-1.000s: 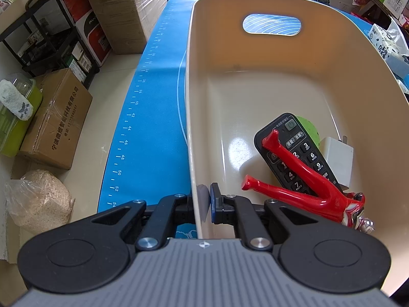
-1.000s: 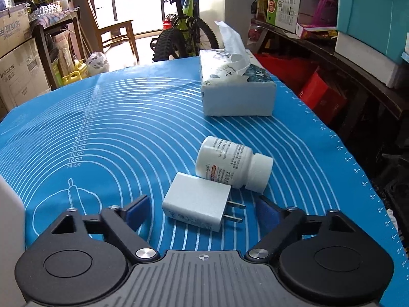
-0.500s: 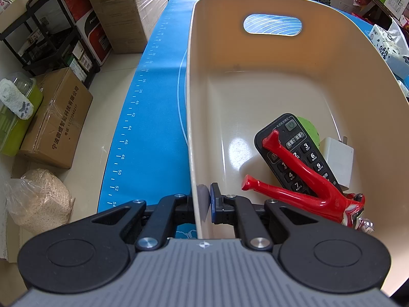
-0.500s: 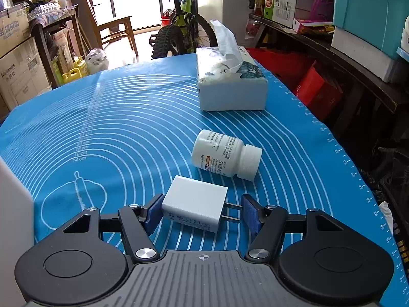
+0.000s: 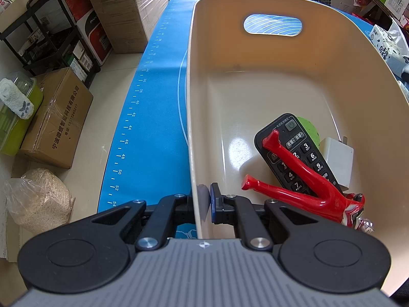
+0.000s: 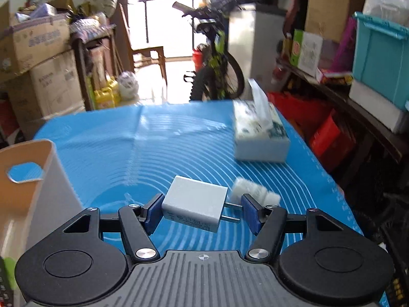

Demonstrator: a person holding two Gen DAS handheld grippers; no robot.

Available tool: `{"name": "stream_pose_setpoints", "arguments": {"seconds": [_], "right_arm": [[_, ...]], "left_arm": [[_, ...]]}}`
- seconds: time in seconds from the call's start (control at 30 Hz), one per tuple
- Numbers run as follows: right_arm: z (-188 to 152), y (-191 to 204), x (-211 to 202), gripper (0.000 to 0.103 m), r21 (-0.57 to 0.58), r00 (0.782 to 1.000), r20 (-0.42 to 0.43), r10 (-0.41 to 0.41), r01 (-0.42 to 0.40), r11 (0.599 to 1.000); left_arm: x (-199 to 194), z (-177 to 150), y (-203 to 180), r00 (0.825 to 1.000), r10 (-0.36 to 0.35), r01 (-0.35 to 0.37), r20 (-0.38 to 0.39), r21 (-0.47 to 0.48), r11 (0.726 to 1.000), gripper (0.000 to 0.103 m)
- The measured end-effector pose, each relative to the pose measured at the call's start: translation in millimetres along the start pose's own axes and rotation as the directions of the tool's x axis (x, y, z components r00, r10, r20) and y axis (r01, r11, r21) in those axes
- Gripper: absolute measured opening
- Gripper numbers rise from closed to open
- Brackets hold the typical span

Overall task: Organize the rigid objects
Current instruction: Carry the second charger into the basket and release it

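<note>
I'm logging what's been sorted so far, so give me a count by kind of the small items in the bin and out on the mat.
White chargers: 2, one in the bin, one in the right gripper
Remote control: 1
Red figure: 1
Green round thing, mostly hidden: 1
White bottle on the mat: 1
Tissue box: 1
Total: 7

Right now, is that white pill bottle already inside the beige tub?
No, the white pill bottle lies on the blue mat, outside the beige tub.
</note>
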State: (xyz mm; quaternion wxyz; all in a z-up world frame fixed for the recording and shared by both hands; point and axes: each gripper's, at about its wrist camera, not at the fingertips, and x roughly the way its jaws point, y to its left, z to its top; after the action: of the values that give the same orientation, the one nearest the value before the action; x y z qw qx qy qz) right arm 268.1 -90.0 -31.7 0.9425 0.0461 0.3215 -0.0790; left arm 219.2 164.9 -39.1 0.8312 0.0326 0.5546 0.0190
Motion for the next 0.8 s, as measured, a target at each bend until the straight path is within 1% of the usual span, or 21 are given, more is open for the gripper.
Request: {"name": "stream_pose_setpoints", "arguments": {"seconds": [0.1, 0.23, 0.43, 0.57, 0.67, 0.8], "right_arm": [[10.9, 13.5, -20.1, 0.068, -0.019, 0.997, 0.057, 0.057, -0.056, 0.998], [19.6, 33.7, -45.7, 0.068, -0.057, 0.985, 0.116, 0.130, -0.124, 0.991], [22.4, 66.1, -65.4, 0.068, -0.105, 0.964, 0.129, 0.231, -0.219, 0.970], [18.5, 91.0, -74.1, 0.068, -0.166, 0.951, 0.114, 0.288, -0.268, 0.949], [12.1, 108.6, -75.5, 0.068, -0.192, 0.940, 0.070, 0.333, -0.315, 0.930], [-1.9, 129.2, -75.4, 0.068, -0.253, 0.931, 0.008, 0.365, -0.352, 0.901]], "left_arm": [[0.2, 0.0, 0.2, 1.000, 0.000, 0.000, 0.000, 0.000, 1.000, 0.012], [-0.3, -0.1, 1.0, 1.000, -0.003, 0.003, 0.000, -0.004, 1.000, 0.012], [-0.4, -0.1, 1.2, 1.000, -0.003, 0.003, 0.000, -0.004, 1.000, 0.011], [-0.4, -0.2, 0.9, 1.000, -0.004, 0.004, 0.001, -0.004, 1.000, 0.011], [0.0, -0.5, 0.5, 1.000, -0.005, 0.005, 0.001, -0.005, 1.000, 0.011], [0.3, -0.7, -0.8, 1.000, -0.007, 0.007, 0.001, -0.006, 1.000, 0.011]]}}
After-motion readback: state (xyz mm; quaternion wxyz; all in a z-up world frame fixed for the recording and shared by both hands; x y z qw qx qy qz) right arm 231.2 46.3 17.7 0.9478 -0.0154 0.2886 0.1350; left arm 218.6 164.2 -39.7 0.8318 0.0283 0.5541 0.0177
